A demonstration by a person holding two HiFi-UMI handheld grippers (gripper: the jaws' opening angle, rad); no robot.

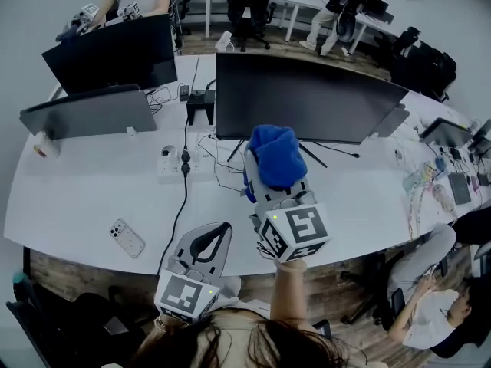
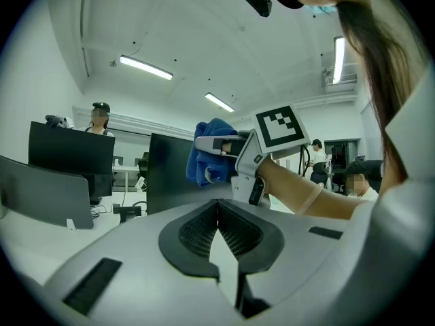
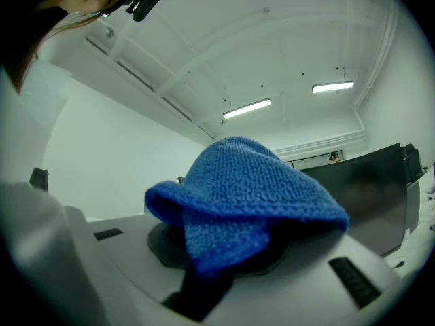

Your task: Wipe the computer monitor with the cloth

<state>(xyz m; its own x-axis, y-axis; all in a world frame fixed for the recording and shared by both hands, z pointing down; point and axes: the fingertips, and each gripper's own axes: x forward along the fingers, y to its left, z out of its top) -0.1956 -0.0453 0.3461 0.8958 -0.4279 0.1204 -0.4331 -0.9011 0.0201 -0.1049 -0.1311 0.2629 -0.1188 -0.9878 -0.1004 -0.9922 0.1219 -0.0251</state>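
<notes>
Blue knitted cloth (image 1: pixel 275 156) sits clamped in your right gripper's (image 1: pixel 268 182) jaws near the wide black monitor (image 1: pixel 307 98), your left gripper's (image 2: pixel 217 214) jaws closed on nothing; wiping looks not yet begun.

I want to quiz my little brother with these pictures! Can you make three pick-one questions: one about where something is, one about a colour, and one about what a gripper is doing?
1. Where does the phone lie?
A on the white desk, left of the left gripper
B on a chair
C on the floor

2. What colour is the cloth?
A red
B blue
C yellow

3. What is the right gripper doing?
A standing open and empty
B shut on the cloth
C shut on a cable

Answers:
1 A: the head view shows it flat on the desk.
2 B: it is blue in all three views.
3 B: its own view shows the cloth bunched between its jaws.
</notes>
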